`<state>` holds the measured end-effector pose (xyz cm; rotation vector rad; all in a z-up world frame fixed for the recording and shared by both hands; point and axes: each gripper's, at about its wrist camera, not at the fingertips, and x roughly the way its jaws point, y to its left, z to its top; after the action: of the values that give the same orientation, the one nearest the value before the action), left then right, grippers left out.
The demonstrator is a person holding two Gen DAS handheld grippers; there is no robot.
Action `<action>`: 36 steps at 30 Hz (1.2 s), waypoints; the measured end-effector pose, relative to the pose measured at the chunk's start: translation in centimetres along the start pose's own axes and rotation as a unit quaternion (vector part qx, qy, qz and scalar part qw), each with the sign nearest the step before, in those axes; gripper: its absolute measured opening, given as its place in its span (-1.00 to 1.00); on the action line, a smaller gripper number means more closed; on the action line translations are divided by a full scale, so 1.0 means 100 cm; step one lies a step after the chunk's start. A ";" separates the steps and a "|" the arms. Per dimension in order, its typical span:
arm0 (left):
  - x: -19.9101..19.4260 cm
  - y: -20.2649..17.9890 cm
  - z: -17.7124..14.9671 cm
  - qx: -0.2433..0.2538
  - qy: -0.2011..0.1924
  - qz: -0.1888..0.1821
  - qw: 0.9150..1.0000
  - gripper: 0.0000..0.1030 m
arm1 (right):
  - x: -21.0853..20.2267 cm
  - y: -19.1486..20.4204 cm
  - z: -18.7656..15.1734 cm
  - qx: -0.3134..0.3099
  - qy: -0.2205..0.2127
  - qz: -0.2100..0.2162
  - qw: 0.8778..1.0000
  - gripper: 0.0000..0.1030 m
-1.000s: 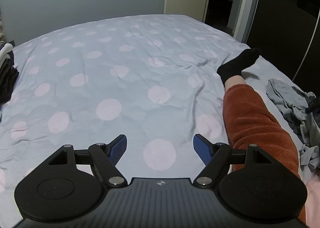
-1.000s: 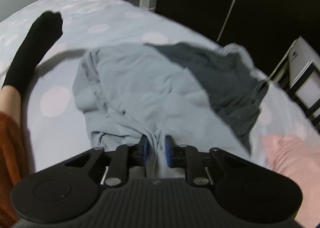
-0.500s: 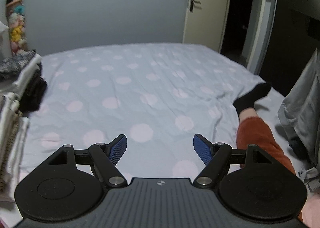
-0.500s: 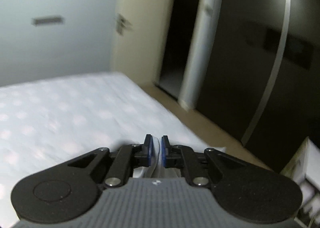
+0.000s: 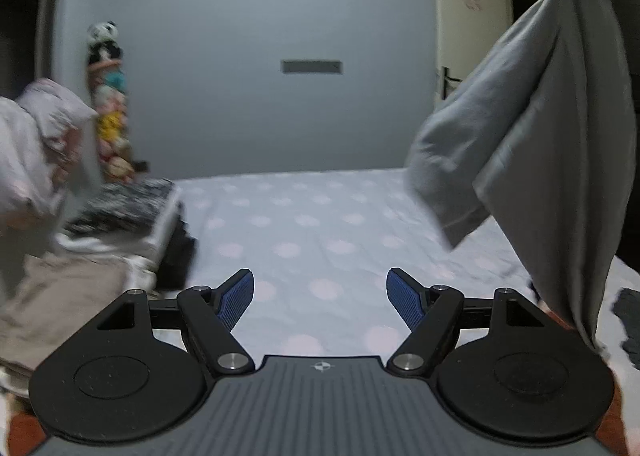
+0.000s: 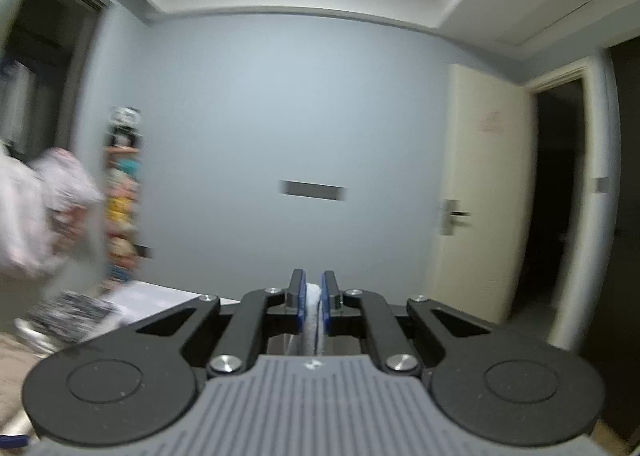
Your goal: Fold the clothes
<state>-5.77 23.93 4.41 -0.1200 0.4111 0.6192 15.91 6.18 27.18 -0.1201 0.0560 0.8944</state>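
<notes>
The garment hangs at right of frame, above the bed, pinched at its top edge by my right tool. My left tool is spread wide, grasping nothing. I should catch a free corner, then spread flat.

- We count two grippers: the left gripper and the right gripper.
- One grey garment hanging in the air.
- One bed, polka dot cover.
- One stack of folded clothes, can't count the layers, too blurry.
- One door.
- One column of plush toys, number's a blur.
</notes>
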 end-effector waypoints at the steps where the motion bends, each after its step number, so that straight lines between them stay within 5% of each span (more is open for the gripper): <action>1: -0.003 0.006 0.001 0.000 -0.002 0.011 1.000 0.69 | 0.004 0.010 -0.003 0.003 0.002 0.020 1.000 -0.82; 4: 0.002 0.022 -0.002 -0.001 0.011 0.037 0.999 0.69 | 0.025 0.038 -0.039 -0.011 0.038 0.070 0.997 -0.82; 9: 0.024 0.036 -0.025 0.012 0.064 0.059 0.996 0.69 | 0.063 0.055 -0.163 -0.049 0.176 0.107 0.977 -0.86; 12: 0.042 0.036 -0.042 0.031 0.097 0.058 0.993 0.69 | 0.077 0.053 -0.245 -0.074 0.271 0.112 0.953 -0.87; 21: 0.097 0.024 -0.089 0.066 0.179 -0.019 0.981 0.69 | 0.108 0.009 -0.385 -0.087 0.476 0.024 0.875 -0.87; 23: 0.116 0.022 -0.101 0.064 0.195 -0.037 0.978 0.69 | 0.108 0.005 -0.396 -0.074 0.495 0.020 0.866 -0.87; 29: 0.180 0.028 -0.143 0.043 0.256 -0.047 0.965 0.69 | 0.107 -0.001 -0.382 -0.045 0.489 0.029 0.871 -0.74; 31: 0.197 0.032 -0.153 0.017 0.272 -0.054 0.961 0.69 | 0.107 -0.003 -0.377 -0.035 0.487 0.033 0.872 -0.45; 36: 0.224 0.035 -0.175 -0.048 0.306 -0.076 0.948 0.67 | 0.107 -0.008 -0.366 -0.011 0.481 0.040 0.875 -0.31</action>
<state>2.73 34.82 -20.72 -0.4406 0.9637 0.4387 23.22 9.28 -10.10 -0.5827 0.9908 0.8439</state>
